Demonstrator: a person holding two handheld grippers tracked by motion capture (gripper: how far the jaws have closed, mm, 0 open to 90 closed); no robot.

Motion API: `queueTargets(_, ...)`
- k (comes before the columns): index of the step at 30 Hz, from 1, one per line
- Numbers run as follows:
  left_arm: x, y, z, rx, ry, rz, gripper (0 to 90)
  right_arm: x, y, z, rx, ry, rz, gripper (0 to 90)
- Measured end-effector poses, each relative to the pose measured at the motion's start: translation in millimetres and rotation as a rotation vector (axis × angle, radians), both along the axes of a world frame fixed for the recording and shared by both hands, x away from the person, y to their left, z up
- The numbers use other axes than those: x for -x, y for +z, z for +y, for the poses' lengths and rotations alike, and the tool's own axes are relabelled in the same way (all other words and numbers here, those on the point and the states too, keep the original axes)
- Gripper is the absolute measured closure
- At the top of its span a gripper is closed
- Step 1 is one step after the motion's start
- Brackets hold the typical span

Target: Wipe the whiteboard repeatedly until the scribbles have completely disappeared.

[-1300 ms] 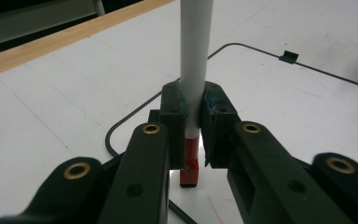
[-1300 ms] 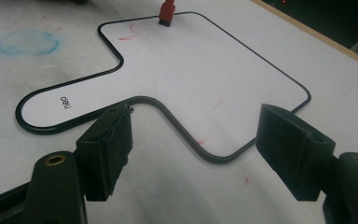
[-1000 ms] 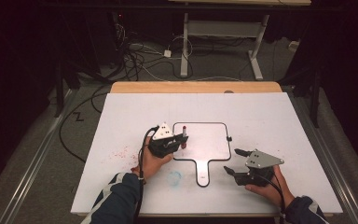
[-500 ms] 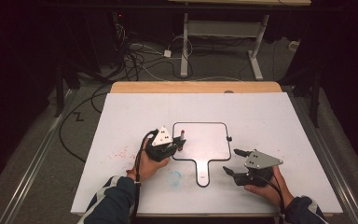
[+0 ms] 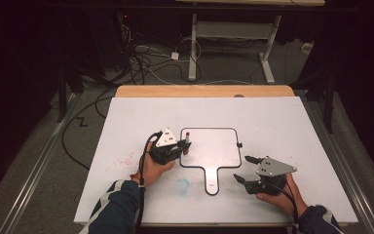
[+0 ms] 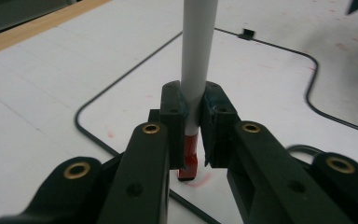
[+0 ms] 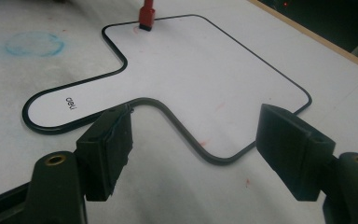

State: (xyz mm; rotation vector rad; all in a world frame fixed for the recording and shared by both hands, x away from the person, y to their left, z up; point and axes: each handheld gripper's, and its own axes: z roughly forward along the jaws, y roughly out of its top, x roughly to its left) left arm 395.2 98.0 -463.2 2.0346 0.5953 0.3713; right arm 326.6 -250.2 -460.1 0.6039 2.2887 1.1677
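High view: marker (image 5: pixel 187 141) is held upright by left gripper (image 5: pixel 181 148) at the near-left corner of the whiteboard (image 5: pixel 214 146); right gripper (image 5: pixel 246 169) is seen spread, beside the handle | Left gripper view: marker (image 6: pixel 196 70) is pinched between the jaws, red tip touching the board | Right gripper view: jaws are spread over the whiteboard (image 7: pixel 205 70) edge, nothing being held.

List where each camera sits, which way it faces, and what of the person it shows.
High view: above the person's side of the table, looking forward and down; both forearms, left gripper, right gripper.
Left gripper view: on the left gripper, facing along its jaws, shut on an upright marker with its red tip on the whiteboard.
Right gripper view: on the right gripper, jaws open, low over the whiteboard.
Shared: both gripper views show the whiteboard's black edge and the marker's red tip.
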Motion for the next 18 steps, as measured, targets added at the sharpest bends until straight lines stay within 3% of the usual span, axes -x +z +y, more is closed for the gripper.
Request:
queueTargets(5,12.2,0.1,2.6,-0.006,-0.021,-0.001,79.1,0.4,0.1,1.2,0.004,0.000,0.001,27.8)
queueTargets(11,0.3,0.6,-4.9,-0.019,0.001,-0.018,79.1,0.8,0.2,3.3,0.005,0.003,-0.001,27.9)
queueTargets(13,-5.5,0.0,-8.9,0.000,0.012,-0.004,79.1,0.0,-0.7,3.6,0.007,0.005,0.002,27.9)
queueTargets(18,-9.7,-0.5,-30.5,0.012,-0.018,-0.004,79.1,0.2,-1.0,2.3,0.005,0.005,0.004,27.9)
